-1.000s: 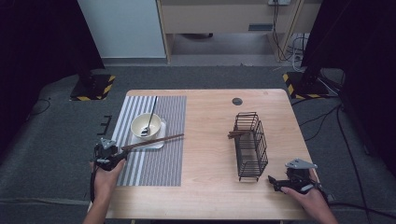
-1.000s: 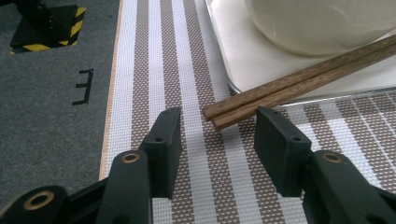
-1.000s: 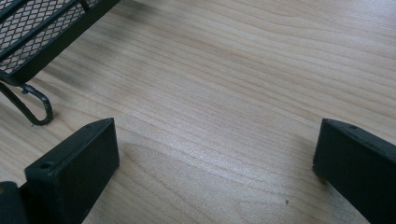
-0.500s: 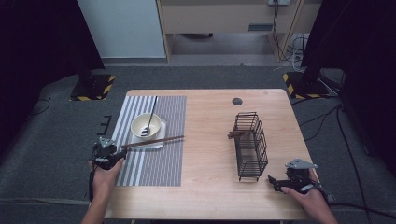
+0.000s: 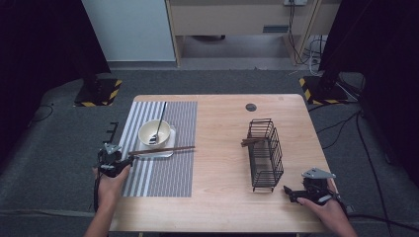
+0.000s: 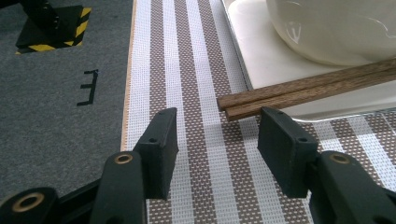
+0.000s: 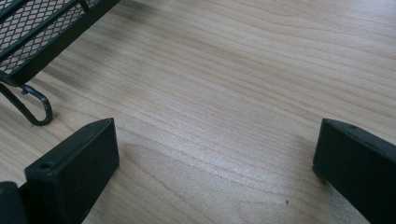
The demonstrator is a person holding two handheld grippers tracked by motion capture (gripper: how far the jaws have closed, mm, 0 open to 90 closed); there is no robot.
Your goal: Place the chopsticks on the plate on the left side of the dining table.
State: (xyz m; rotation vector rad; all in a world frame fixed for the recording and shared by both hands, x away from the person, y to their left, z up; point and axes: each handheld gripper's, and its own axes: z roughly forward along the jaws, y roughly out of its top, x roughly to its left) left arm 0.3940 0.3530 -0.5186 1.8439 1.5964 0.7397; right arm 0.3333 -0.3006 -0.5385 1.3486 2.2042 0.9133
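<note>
1. High view: the chopsticks are lying across the near edge of the tray, their right ends reaching out over the striped mat and their left ends pointing at the left gripper.
2. Left gripper view: the chopsticks are ending just beyond the jaws, slightly right of the gap's middle, with no pad touching them. The jaws are standing released and have just been opening, with only mat between them.
3. The bowl is sitting on the tray, just behind the chopsticks; in the high view a spoon is leaning in it.
4. The right gripper is resting on the table at the near right, just beside the near end of the wire basket.
5. Right gripper view: the jaws are standing wide apart over bare wood, grasping nothing, with the basket's corner at far left.
</note>
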